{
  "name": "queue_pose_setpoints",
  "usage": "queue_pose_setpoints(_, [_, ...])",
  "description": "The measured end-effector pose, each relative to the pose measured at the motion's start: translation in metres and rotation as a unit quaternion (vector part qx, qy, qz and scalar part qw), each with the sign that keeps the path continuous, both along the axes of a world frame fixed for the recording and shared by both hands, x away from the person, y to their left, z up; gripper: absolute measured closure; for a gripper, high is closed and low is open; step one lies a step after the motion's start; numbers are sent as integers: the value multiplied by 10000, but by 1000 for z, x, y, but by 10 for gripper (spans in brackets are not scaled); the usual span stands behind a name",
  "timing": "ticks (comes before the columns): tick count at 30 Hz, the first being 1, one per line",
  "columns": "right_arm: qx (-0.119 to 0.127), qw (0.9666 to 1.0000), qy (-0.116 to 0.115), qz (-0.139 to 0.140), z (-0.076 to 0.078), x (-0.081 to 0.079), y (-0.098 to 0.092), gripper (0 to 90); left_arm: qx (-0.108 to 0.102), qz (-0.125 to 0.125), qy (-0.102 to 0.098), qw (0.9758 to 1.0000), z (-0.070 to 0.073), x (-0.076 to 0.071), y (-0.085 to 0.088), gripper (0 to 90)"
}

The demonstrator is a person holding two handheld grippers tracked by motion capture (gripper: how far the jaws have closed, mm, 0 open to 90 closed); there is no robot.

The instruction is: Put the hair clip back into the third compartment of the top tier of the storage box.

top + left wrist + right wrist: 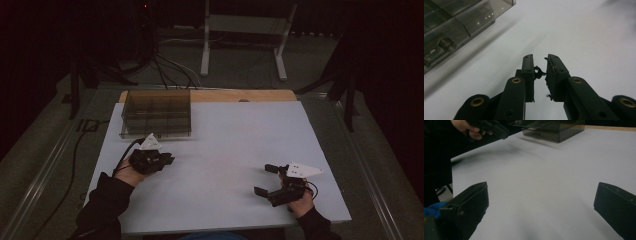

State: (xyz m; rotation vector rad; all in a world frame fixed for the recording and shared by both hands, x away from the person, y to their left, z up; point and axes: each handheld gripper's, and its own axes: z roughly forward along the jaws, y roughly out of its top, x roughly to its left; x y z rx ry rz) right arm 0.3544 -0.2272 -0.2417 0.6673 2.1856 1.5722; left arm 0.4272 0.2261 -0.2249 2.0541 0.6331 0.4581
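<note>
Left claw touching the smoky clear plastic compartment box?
Apart. High view: left claw sits short of the smoky clear plastic compartment box, bare white tabletop between them.

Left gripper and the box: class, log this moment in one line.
left gripper: shut on small dark part | right gripper: open, nothing held | box: far left of table

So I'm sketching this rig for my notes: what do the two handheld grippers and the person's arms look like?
Both are black. The left gripper and the right gripper each carry a pale three-cornered plate on top and trail a black cable. Seen up close, the left one's jaws are flat black blocks on black links with brass-coloured pivot rings. The person wears dark long sleeves.
</note>
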Motion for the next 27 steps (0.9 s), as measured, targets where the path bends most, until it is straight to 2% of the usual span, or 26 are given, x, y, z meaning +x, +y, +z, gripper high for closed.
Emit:
queue_pose_setpoints(19, [0,10000,14,5,0,0,0,0,-30,-178,-152,9997,22,-2,-4,784])
queue_pose_setpoints(27, [2,10000,37,-1,0,0,0,0,-34,-196,-172,9997,26,-2,-7,784])
